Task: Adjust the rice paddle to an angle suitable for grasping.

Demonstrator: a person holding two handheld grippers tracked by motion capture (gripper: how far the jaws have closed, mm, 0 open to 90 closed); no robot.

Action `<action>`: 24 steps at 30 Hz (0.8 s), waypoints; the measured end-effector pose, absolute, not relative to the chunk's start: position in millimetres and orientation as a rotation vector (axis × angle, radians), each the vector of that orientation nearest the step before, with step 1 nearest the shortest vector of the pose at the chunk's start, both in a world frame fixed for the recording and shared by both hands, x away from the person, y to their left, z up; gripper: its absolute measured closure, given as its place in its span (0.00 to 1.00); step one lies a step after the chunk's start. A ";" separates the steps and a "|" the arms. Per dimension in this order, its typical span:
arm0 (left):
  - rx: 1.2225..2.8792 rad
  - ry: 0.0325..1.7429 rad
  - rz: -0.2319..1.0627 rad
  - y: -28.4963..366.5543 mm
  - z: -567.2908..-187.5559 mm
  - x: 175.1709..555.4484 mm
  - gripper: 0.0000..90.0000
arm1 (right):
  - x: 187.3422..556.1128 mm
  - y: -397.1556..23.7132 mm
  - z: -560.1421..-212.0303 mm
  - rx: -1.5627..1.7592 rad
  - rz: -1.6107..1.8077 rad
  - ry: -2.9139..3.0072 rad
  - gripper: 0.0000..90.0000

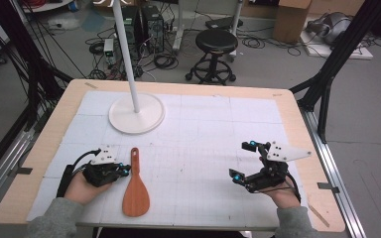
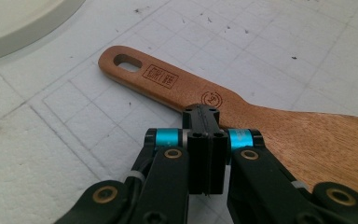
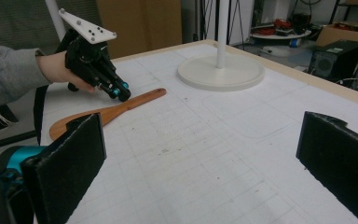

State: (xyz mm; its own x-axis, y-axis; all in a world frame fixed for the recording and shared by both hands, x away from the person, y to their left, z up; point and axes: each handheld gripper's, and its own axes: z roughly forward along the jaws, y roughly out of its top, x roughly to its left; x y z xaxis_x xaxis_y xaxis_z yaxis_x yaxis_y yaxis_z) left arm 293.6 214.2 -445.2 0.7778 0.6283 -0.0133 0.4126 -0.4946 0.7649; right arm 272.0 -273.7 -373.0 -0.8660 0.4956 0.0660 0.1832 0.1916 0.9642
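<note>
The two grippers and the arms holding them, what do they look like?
Both the left gripper and right gripper are black, with turquoise bands near the jaws, brass-coloured pivot pins, flat black pads and a grey three-cornered plate on top. A black cable trails from the left one. The sleeves are grey.

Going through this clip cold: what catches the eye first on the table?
The wooden rice paddle lies flat near the front edge, handle pointing away toward the white round lamp base with its pole. The left gripper, jaws shut on nothing, sits right beside the paddle's neck. Off to the right, the right gripper is held with its jaws wide open over bare mat.
</note>
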 end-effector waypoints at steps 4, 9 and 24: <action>2.165 0.764 0.344 212.7 -445.5 294.4 1.00 | 271.9 -273.2 -373.0 0.647 1.726 2.208 0.00; 2.162 0.769 0.341 212.0 -445.5 294.9 1.00 | 271.7 -273.5 -373.0 0.650 1.727 2.211 0.00; 2.165 0.703 0.287 183.1 -445.7 294.0 1.00 | 271.7 -273.5 -373.0 0.645 1.726 2.209 0.00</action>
